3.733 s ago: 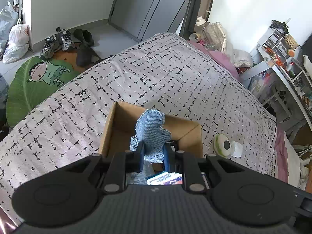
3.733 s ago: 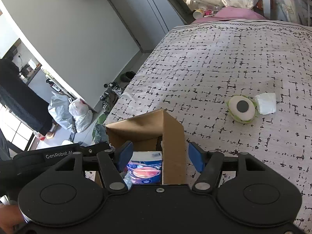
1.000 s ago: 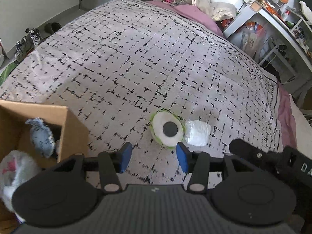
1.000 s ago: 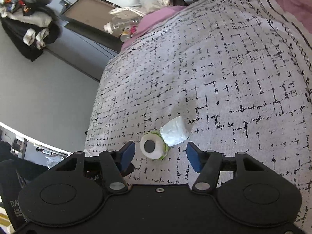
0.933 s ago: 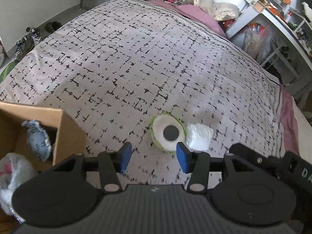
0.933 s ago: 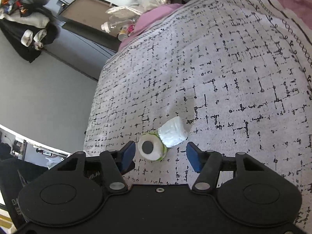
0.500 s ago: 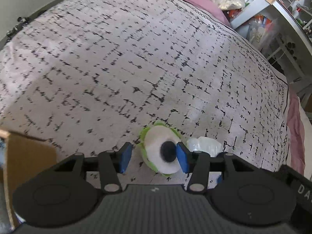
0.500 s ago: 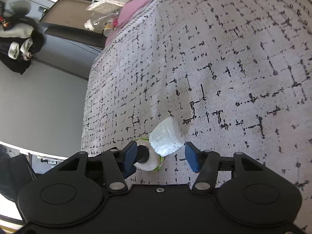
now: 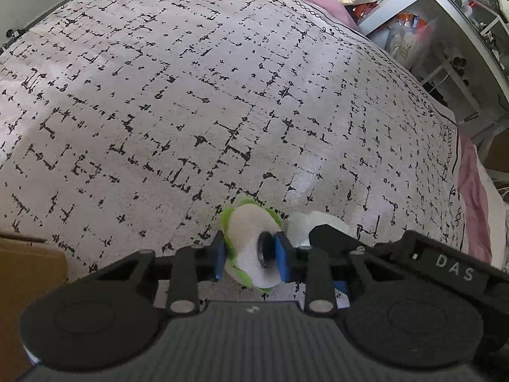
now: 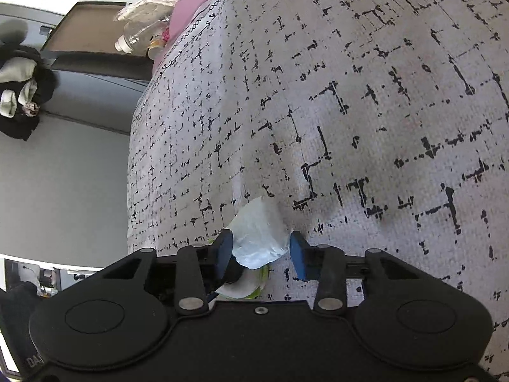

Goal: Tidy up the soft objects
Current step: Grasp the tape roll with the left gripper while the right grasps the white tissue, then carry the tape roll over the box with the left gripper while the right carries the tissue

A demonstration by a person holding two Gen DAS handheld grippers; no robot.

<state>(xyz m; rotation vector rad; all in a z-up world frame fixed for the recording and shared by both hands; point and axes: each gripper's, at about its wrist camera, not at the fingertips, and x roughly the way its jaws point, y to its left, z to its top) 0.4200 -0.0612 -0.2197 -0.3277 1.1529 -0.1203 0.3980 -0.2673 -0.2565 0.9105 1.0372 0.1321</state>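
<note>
A round green-and-white soft eye toy (image 9: 251,242) with a black pupil lies on the patterned bedspread (image 9: 222,95). My left gripper (image 9: 252,256) has its blue pads closed against both sides of the toy. A white crumpled soft packet (image 10: 258,235) lies just right of the toy; it also shows in the left wrist view (image 9: 313,219). My right gripper (image 10: 260,251) is open around the packet, with a gap at the right pad. The toy (image 10: 245,286) peeks out below the packet.
A corner of the cardboard box (image 9: 28,273) is at the lower left. The right gripper's body (image 9: 413,254) crowds the left one. Shelves and clutter (image 9: 429,16) stand beyond the bed's far right edge. A pink pillow and bottles (image 10: 149,38) lie at the bed's head.
Both grippers have moved down and forward onto the bed. The left jaws have closed on the eye toy. The right jaws now straddle the white packet and have narrowed slightly.
</note>
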